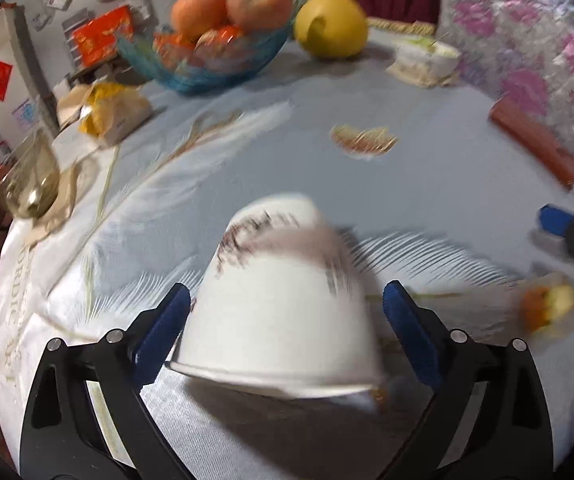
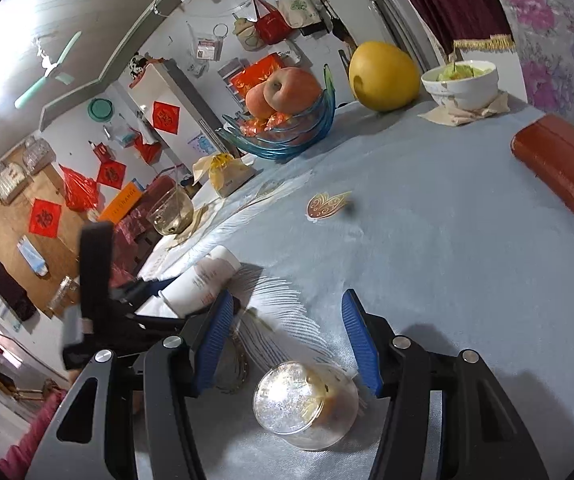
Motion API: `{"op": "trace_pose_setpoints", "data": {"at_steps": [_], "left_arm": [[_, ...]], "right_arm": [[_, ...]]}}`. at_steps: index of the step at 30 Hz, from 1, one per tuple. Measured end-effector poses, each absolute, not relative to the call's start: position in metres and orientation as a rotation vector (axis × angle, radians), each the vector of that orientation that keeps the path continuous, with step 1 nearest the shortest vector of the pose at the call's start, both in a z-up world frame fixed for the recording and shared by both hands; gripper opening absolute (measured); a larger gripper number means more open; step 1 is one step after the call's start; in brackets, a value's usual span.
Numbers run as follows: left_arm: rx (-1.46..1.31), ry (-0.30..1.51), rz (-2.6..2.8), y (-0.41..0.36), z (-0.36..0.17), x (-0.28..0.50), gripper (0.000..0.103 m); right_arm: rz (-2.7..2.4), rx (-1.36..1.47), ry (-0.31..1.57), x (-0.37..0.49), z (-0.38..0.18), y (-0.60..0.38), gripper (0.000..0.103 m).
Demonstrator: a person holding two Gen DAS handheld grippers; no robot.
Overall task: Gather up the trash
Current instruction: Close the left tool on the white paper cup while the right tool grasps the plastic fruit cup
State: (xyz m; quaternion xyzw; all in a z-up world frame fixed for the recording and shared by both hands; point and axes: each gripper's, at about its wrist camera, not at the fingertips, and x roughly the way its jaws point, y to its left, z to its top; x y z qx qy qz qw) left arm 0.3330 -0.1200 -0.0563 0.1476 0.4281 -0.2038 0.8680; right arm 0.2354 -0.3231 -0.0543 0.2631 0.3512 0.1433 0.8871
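Left hand-held gripper (image 1: 283, 316) and right hand-held gripper (image 2: 287, 340) both spread wide, angled down over the table.

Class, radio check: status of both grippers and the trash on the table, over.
Left gripper open around the tipped paper cup, not clamped. Right gripper open over the clear plastic cup lying on the tablecloth. Nothing blocking either.

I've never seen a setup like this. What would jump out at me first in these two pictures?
Probably the white paper cup, lying tipped over on the pale blue tablecloth between the open blue-padded fingers of the left gripper. Next, the clear plastic cup on its side between the open fingers of the right gripper. At the far edge, a blue glass bowl of apples sits beside a big yellow pomelo.
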Motion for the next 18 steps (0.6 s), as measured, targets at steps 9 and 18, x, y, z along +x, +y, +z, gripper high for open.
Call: {"op": "trace_pose_setpoints", "data": {"at_steps": [9,18], "left_arm": [[0.188,0.85,-0.374,-0.077,-0.04,0.296,0.075],[0.171,0.819,-0.264,-0.028,-0.032,0.24,0.076]], "right_arm": [[0.328,0.593,0.732,0.236,-0.058,-0.327,0.057],[0.314,0.503,0.739,0.235,-0.053,-0.313,0.057]]}}
